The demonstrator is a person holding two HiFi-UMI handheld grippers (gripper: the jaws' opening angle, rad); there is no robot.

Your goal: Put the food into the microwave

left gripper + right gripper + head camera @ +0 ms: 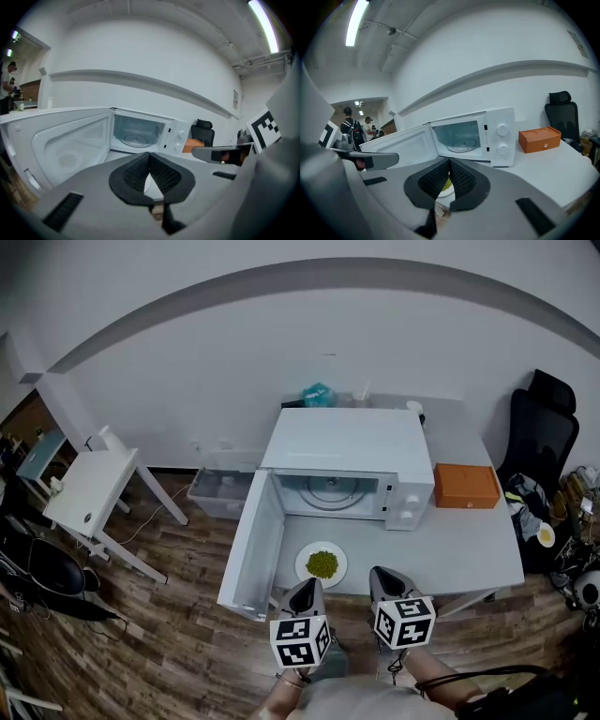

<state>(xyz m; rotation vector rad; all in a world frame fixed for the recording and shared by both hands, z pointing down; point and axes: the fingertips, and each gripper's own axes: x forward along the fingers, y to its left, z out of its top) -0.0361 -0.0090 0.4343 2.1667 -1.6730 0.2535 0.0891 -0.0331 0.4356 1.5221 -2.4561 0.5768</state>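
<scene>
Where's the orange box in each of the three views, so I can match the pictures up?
Head view: the orange box is right of centre, just right of the microwave.
Left gripper view: the orange box is small, right of centre, just right of the microwave.
Right gripper view: the orange box is at the right, beside the microwave.
Shared landmark: the open white microwave.

left tongs (306,587) closed, empty | right tongs (382,576) closed, empty

Plain white wall (187,352) at rear. Dark wood-plank floor (169,652). White desk (478,554) against wall; black office chair (544,427) at right, small white table (89,488) at left. Ceiling tube light (356,21) lit.
</scene>
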